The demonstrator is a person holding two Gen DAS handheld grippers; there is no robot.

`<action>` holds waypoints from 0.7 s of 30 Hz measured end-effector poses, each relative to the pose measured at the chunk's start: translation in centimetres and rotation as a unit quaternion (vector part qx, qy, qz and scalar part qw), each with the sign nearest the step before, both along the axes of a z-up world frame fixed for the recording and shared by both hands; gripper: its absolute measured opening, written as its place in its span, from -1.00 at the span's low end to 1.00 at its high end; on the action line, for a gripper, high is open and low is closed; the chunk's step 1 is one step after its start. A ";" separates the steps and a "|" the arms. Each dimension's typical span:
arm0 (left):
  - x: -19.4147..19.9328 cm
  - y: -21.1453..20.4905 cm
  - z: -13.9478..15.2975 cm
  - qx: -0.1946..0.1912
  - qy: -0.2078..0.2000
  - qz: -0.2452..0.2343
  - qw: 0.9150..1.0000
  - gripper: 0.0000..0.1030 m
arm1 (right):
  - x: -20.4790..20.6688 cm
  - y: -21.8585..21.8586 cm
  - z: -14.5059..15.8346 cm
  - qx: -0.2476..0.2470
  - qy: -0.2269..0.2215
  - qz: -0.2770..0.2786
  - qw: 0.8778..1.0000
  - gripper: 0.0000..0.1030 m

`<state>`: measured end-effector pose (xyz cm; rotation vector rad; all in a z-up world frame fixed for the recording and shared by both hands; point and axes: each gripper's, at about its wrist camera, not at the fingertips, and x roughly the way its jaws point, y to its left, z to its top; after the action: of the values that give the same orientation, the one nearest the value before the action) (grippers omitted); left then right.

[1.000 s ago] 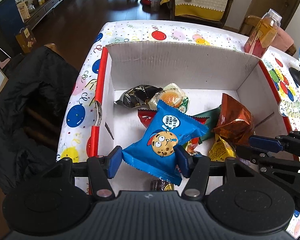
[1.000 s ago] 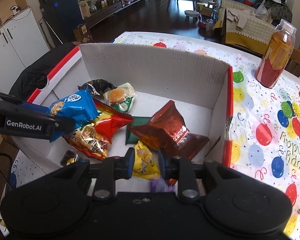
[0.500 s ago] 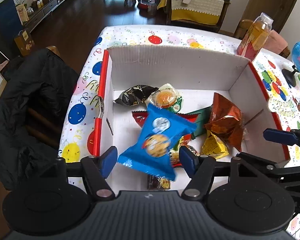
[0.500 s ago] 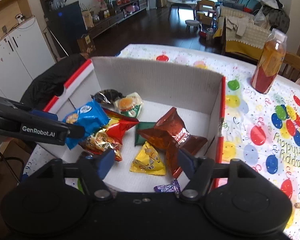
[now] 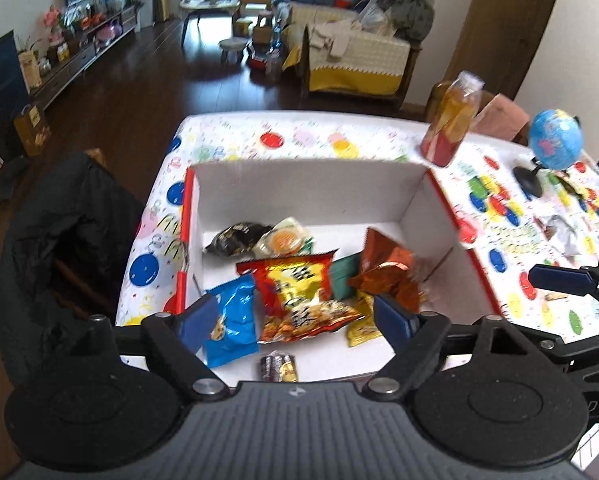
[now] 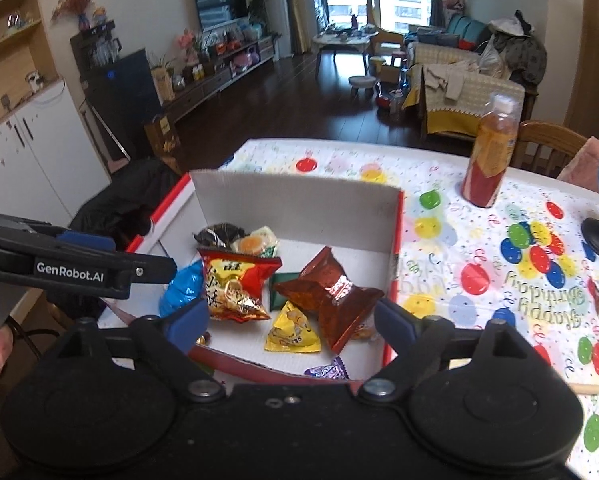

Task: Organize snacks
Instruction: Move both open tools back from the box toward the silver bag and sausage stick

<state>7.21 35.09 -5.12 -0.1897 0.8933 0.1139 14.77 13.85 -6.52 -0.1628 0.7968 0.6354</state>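
A white cardboard box (image 5: 307, 188) (image 6: 299, 208) with red rims stands on the party tablecloth and holds several snack packs. The blue cookie pack (image 5: 233, 320) (image 6: 181, 288) lies at the box's near left. Beside it sit a red and yellow pack (image 5: 295, 292) (image 6: 235, 280), a brown foil pack (image 5: 387, 276) (image 6: 331, 292) and a small yellow pack (image 6: 293, 330). My left gripper (image 5: 297, 320) hangs above the box, its jaws opening, with nothing pressed between them. My right gripper (image 6: 291, 322) also hovers over the box's near edge, jaws opening and empty.
A bottle of orange drink (image 5: 453, 120) (image 6: 489, 152) stands on the table behind the box. A small globe (image 5: 553, 140) is at the far right. A chair draped with a black jacket (image 5: 59, 240) is to the left of the table (image 6: 499, 280). A wooden stick (image 6: 585, 389) lies near right.
The left gripper let go of the blue cookie pack, which dropped into the box's near left. The right gripper opened off the yellow pack. Both grippers rose and pulled back.
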 end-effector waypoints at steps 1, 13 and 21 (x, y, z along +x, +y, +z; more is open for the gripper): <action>-0.1 -0.2 0.3 -0.002 -0.005 -0.003 1.000 0.75 | -0.3 -0.4 0.4 0.004 -0.003 -0.004 1.000 0.82; -0.5 -5.7 3.1 -0.020 -0.057 -0.057 0.997 0.98 | -2.0 -6.7 3.8 0.026 -0.045 -0.042 0.998 0.99; 0.9 -11.9 3.8 -0.034 -0.068 -0.088 0.993 0.99 | -1.0 -12.6 4.5 0.037 -0.052 -0.055 0.996 0.99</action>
<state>8.11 23.15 -1.36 -0.1782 0.7748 -0.0934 13.78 1.26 -2.02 -0.0841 0.6756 0.5470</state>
